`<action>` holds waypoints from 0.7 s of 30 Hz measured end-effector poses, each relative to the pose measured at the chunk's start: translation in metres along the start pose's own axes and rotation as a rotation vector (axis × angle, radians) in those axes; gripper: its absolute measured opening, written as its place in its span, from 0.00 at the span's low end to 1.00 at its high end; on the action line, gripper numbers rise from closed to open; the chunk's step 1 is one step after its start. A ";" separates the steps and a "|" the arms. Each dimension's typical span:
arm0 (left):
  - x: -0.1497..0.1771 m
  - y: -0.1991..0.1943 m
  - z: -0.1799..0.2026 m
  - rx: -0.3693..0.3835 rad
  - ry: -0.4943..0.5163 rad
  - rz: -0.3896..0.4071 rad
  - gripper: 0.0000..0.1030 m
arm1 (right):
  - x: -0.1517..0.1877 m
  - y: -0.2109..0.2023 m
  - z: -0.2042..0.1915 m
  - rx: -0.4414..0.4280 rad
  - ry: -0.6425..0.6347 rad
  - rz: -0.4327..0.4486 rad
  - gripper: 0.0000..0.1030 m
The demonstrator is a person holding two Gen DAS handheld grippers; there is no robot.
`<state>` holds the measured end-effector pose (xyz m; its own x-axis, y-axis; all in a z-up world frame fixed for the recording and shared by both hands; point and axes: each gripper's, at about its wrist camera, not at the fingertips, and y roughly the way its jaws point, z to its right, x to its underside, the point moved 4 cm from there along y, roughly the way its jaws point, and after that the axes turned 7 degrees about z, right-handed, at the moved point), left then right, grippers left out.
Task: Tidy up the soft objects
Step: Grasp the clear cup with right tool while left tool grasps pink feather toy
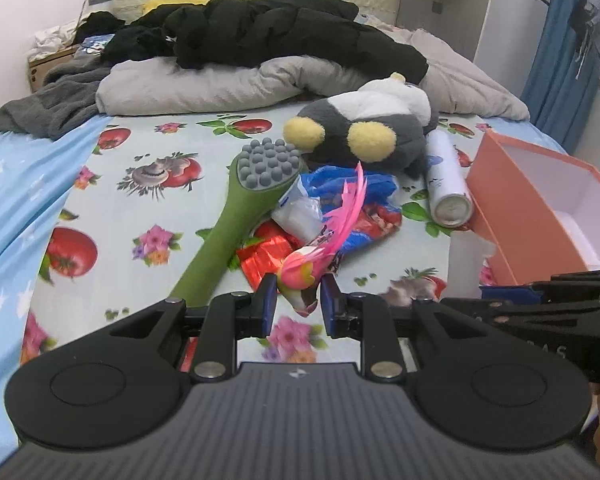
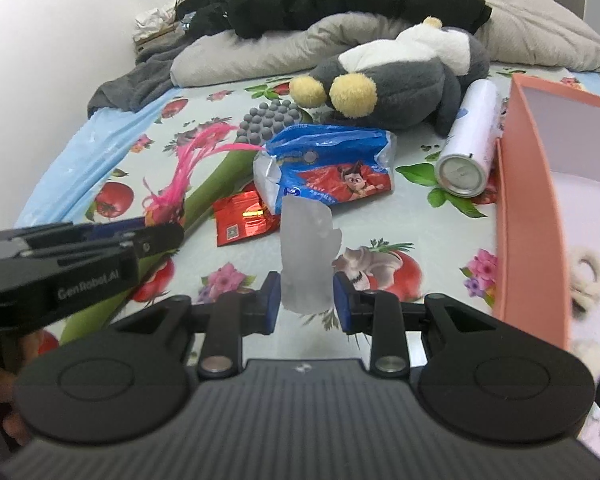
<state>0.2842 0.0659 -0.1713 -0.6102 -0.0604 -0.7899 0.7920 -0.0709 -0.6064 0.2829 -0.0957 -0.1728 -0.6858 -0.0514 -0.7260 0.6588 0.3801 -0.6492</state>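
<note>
**Both grippers loaded, box next**

Bed [image 1: 148, 184] is cluttered; the orange box [image 2: 524, 208] stands open at its right edge. I judge the step as carry: both pickups are off the sheet and need a swing right over the box wall before release. Both grippers pitch down toward the bed, side by side. Left gripper [image 1: 298, 292], jaws narrow, clamps the pink bird [image 1: 300, 274]. Right gripper [image 2: 307, 294], jaws narrow, pinches the clear wad [image 2: 308, 252].

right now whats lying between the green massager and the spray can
A blue tissue pack and a red foil packet lie between the green massager and spray can, clearest in the right wrist view.
</note>
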 end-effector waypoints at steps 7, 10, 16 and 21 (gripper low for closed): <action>0.011 -0.041 0.010 -0.001 -0.035 0.012 0.27 | 0.009 -0.039 -0.001 -0.002 -0.025 0.048 0.31; 0.016 -0.055 0.016 0.012 -0.043 0.006 0.27 | 0.017 -0.051 0.001 -0.005 -0.003 0.048 0.31; 0.024 -0.078 0.025 0.025 -0.080 0.008 0.27 | 0.030 -0.075 0.002 -0.010 0.013 0.067 0.31; 0.031 -0.088 0.039 0.044 -0.076 0.011 0.27 | 0.034 -0.089 0.001 -0.002 0.010 0.091 0.31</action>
<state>0.1951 0.0319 -0.1388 -0.6027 -0.1364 -0.7862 0.7979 -0.1137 -0.5919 0.2016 -0.1323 -0.1402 -0.6263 -0.0077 -0.7796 0.7176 0.3849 -0.5804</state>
